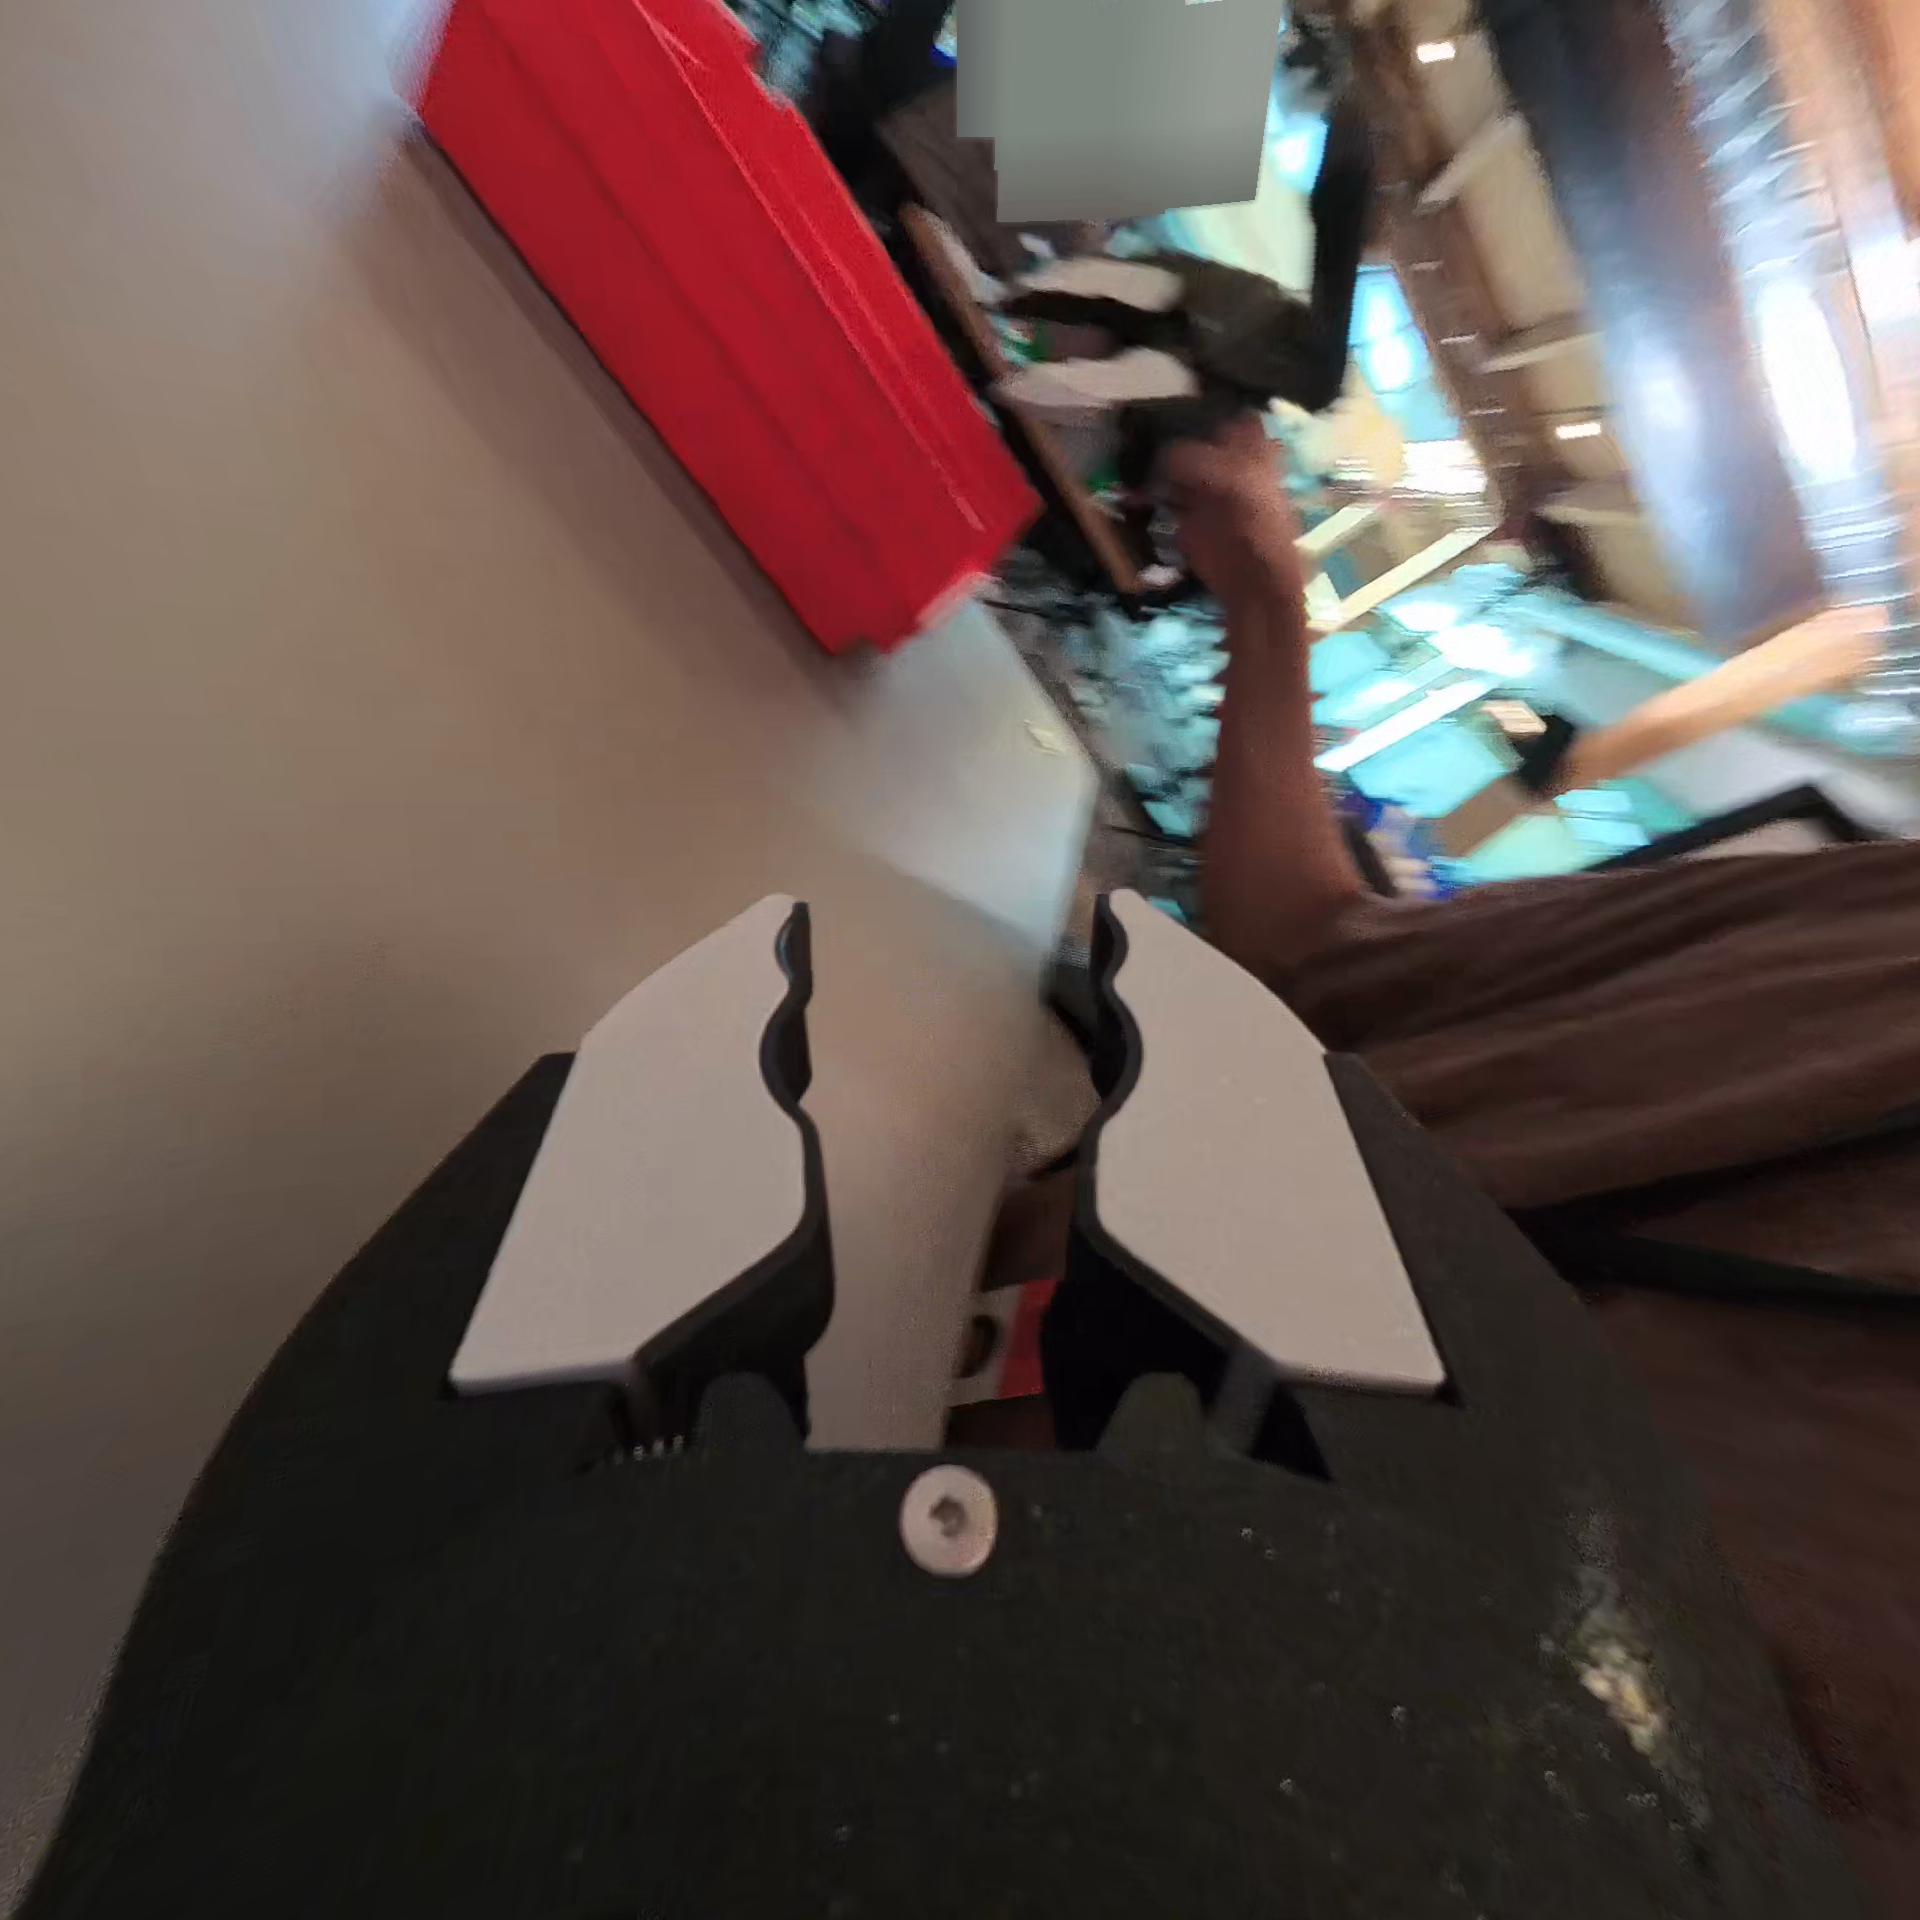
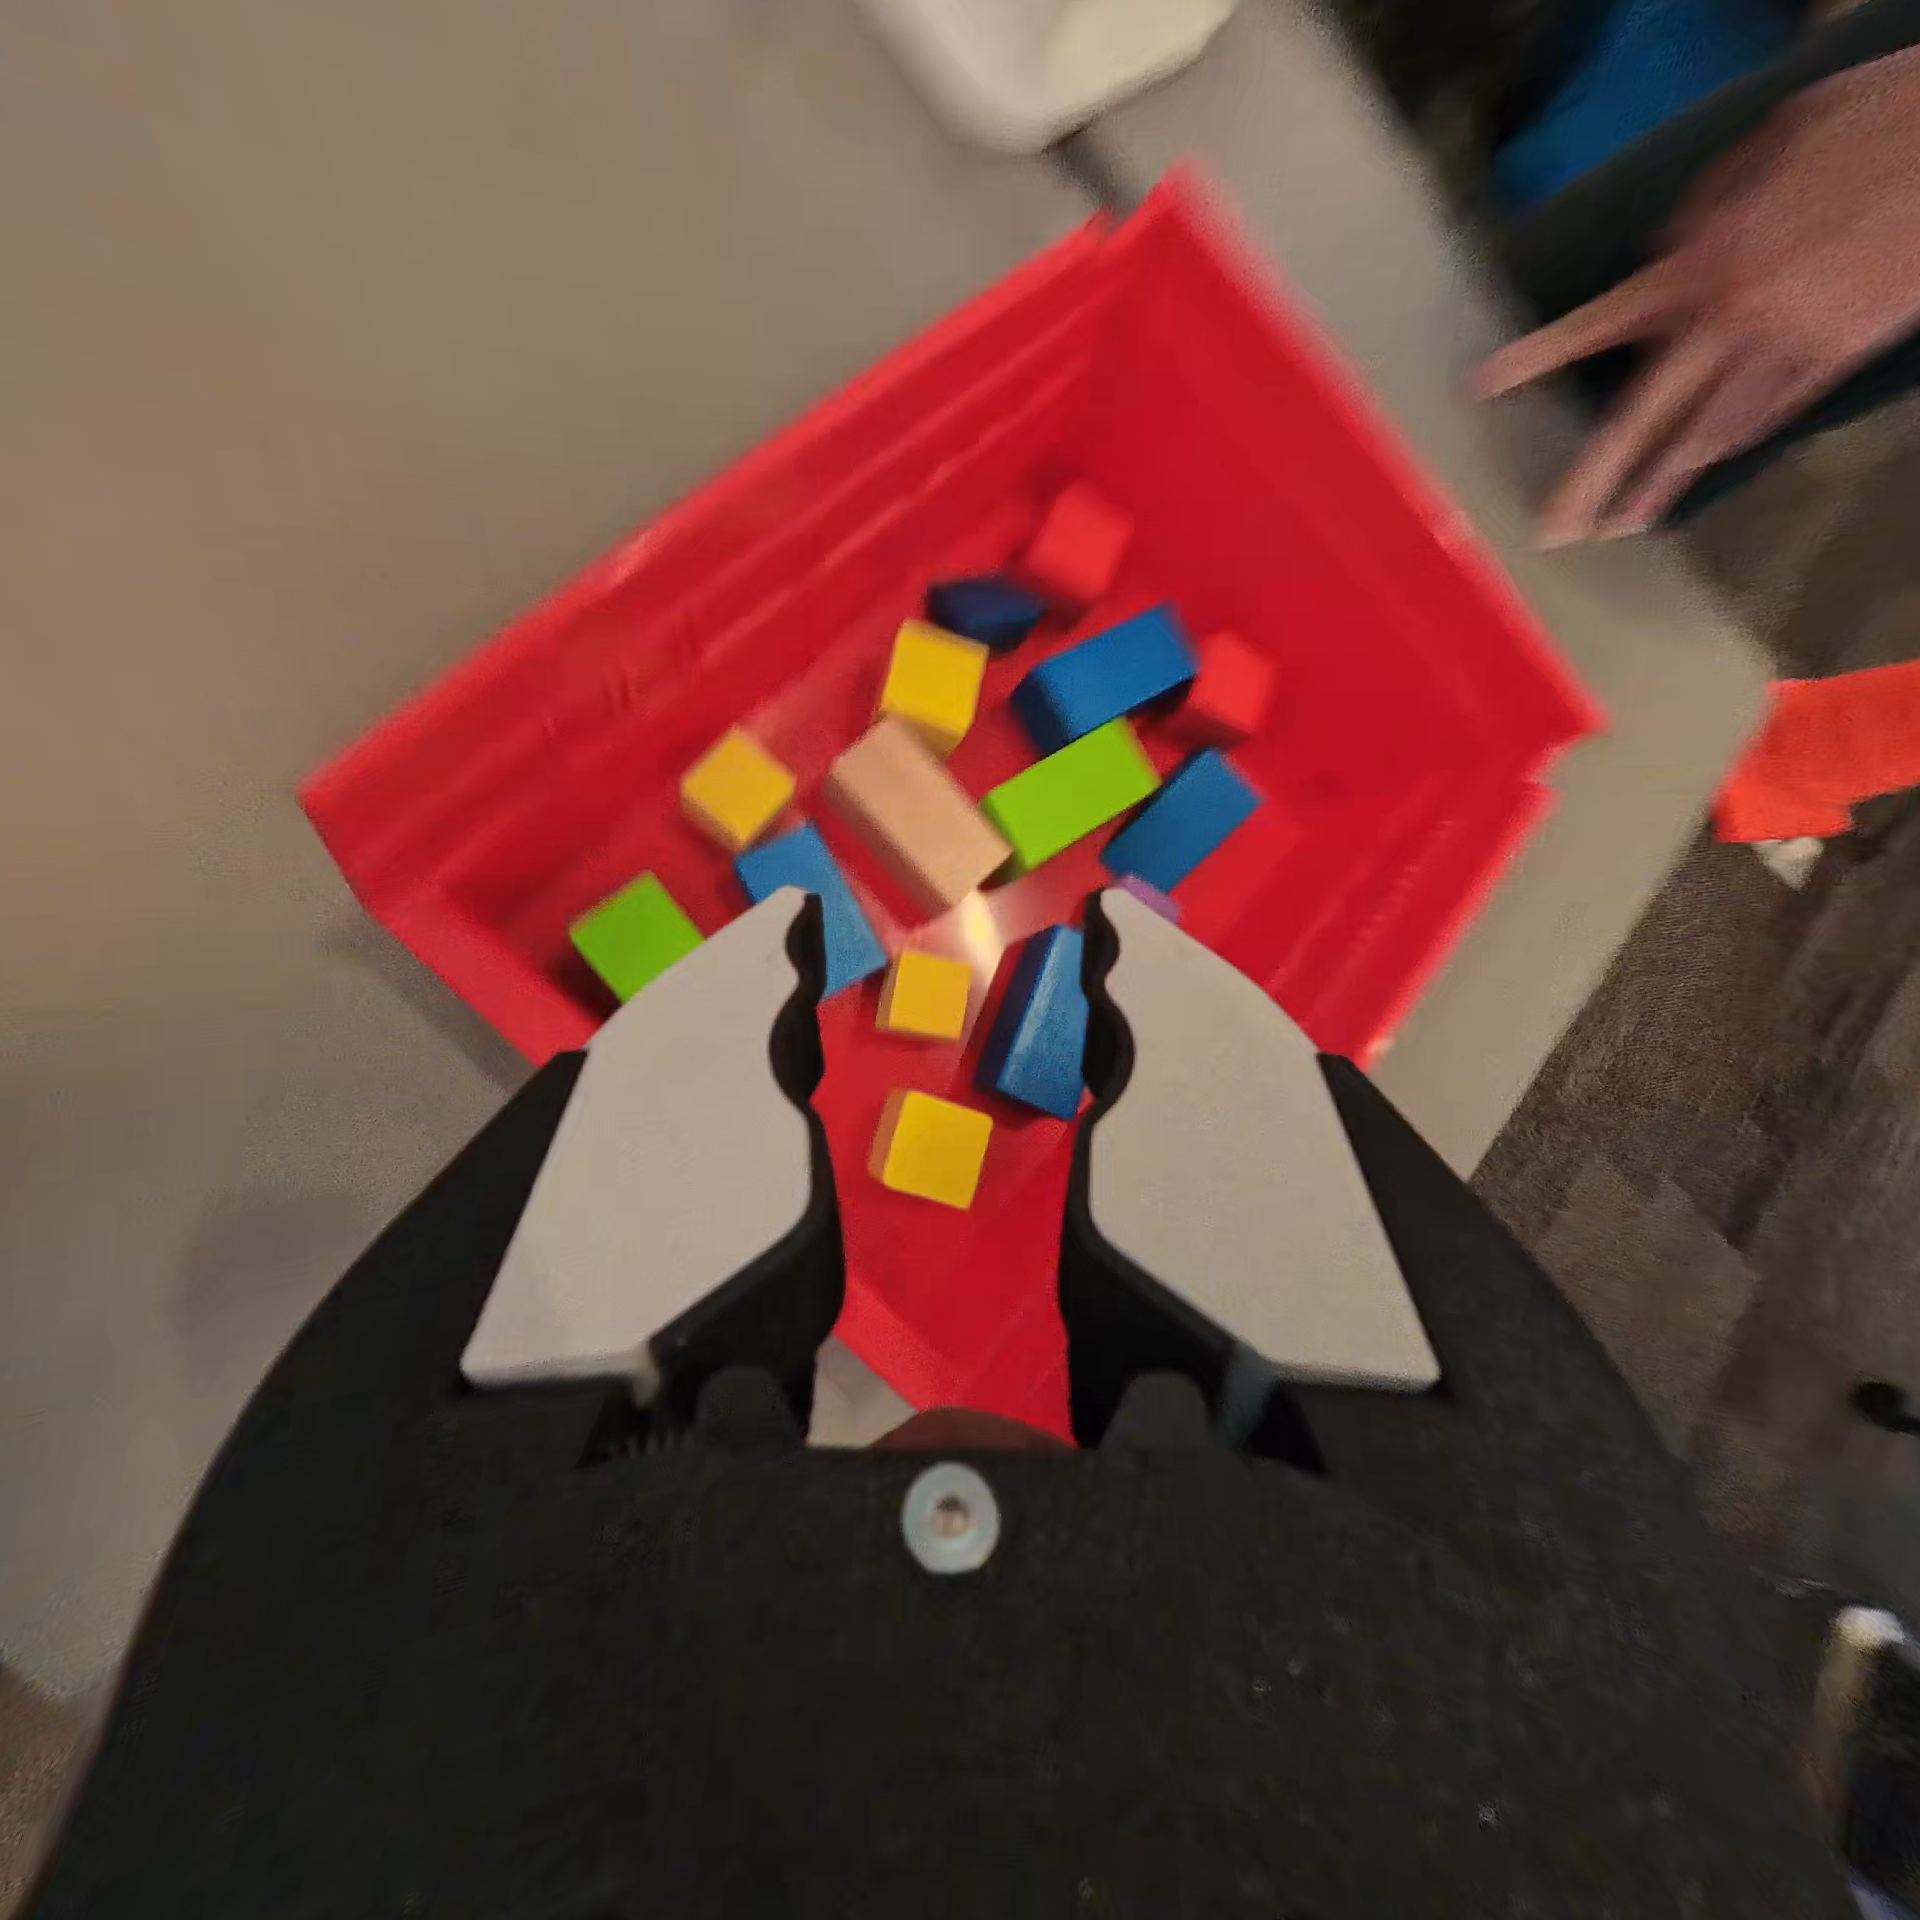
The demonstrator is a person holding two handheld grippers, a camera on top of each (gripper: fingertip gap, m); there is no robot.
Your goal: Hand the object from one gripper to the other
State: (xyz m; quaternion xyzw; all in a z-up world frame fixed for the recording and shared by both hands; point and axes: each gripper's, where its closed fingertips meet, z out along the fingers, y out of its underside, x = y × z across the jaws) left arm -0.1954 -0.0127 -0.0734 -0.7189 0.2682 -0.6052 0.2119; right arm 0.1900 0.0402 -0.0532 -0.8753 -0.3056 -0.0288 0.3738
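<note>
Beige tabletop (image 2: 260, 468), red bin (image 2: 1299, 436) mid-frame holding coloured blocks. Right gripper (image 2: 951, 920) parted, empty, above yellow cube (image 2: 928, 1148). Left gripper (image 1: 951, 914) parted, empty. Advice: descend straight, centre cube, clamp flat faces.

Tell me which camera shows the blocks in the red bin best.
The right wrist view: it looks down into the red bin, so the blocks show plainly beyond the open right gripper. The left wrist view shows only the bin's outer wall, no blocks.
</note>
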